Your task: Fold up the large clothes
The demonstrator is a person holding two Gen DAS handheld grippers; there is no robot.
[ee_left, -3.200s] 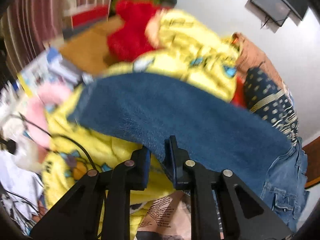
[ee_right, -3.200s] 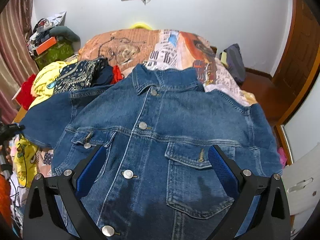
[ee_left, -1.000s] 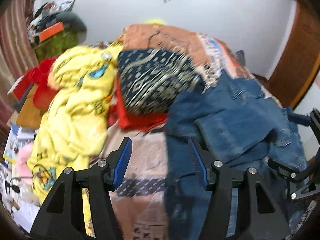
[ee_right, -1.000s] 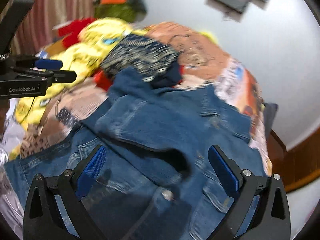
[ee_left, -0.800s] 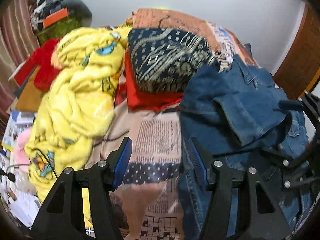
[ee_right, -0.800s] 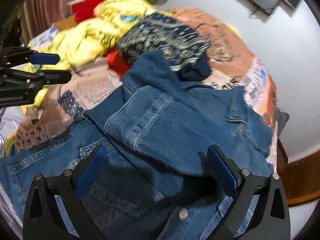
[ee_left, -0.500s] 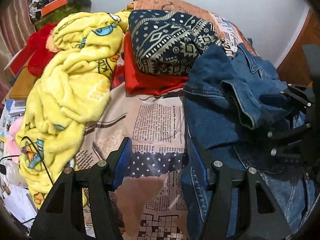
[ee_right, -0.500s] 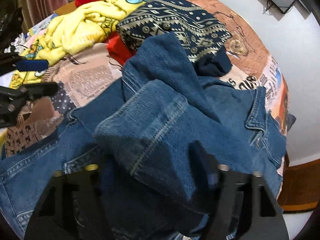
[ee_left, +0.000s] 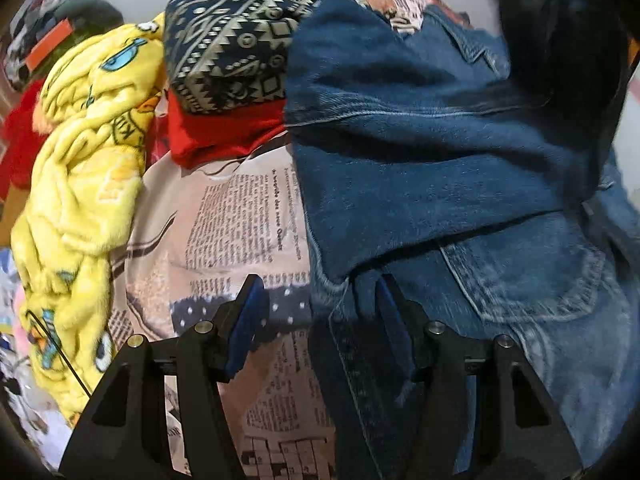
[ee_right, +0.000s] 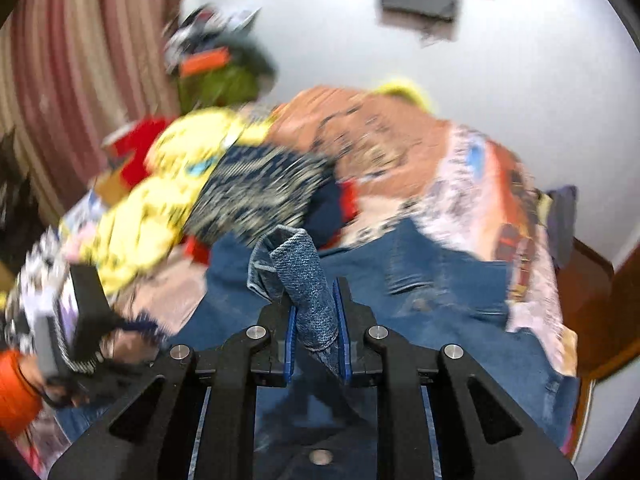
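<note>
Your right gripper [ee_right: 316, 320] is clamped on a denim jacket [ee_left: 440, 152] fold; left gripper [ee_left: 318, 312] spread apart at the jacket's edge on the bed [ee_left: 236, 216].

Coarse woven denim jacket [ee_left: 420, 152]; fluffy yellow fleece blanket [ee_left: 84, 168]; matt black plastic fingers [ee_left: 396, 320].

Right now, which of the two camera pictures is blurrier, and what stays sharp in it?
Right wrist view: heavy motion blur smears the bedding and curtain; only the right tool and the pinched denim jacket stay sharp. Left wrist view: mostly crisp, fisheye-bent edges, a dark blurred shape top right.
</note>
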